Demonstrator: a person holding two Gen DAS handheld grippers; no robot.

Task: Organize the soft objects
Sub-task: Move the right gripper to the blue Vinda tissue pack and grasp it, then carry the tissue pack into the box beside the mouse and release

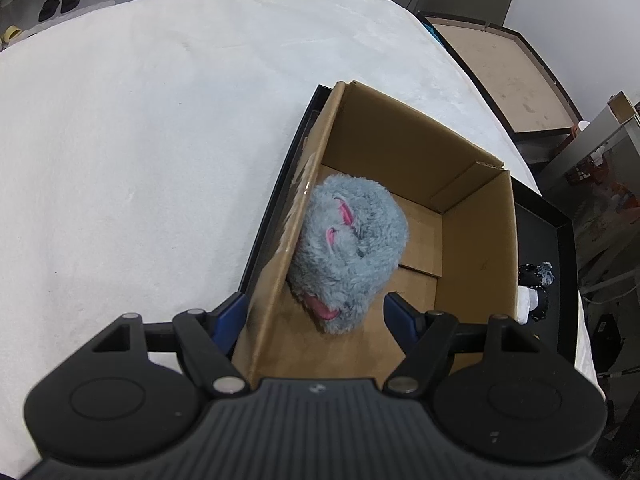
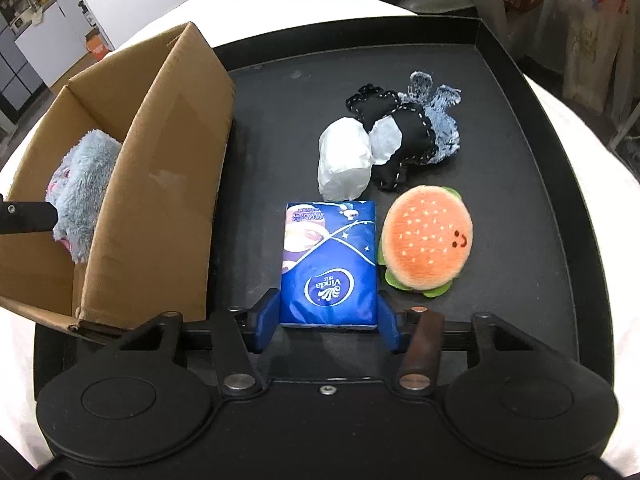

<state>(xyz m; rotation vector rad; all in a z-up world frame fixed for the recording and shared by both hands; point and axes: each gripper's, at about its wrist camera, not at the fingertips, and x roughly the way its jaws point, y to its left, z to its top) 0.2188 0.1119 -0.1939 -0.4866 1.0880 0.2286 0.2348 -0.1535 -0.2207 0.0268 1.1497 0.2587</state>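
A blue tissue pack (image 2: 329,264) lies on the black tray (image 2: 520,200), and my right gripper (image 2: 328,322) is shut on its near end, one blue pad against each side. Beside it sit a burger plush (image 2: 428,244), a white crumpled wad (image 2: 344,160) and a black-and-denim fabric toy (image 2: 412,128). A fluffy grey-blue plush (image 1: 348,248) with pink ears rests in the cardboard box (image 1: 476,248) against its left wall. My left gripper (image 1: 316,320) stands open above the box's near end, one finger outside the left wall and one inside, touching nothing.
The box (image 2: 168,184) stands on the tray's left part; a piece of the left gripper (image 2: 24,216) shows over it. White cloth (image 1: 140,140) covers the table around the tray. A brown board (image 1: 508,76) and shelving lie beyond the table's right edge.
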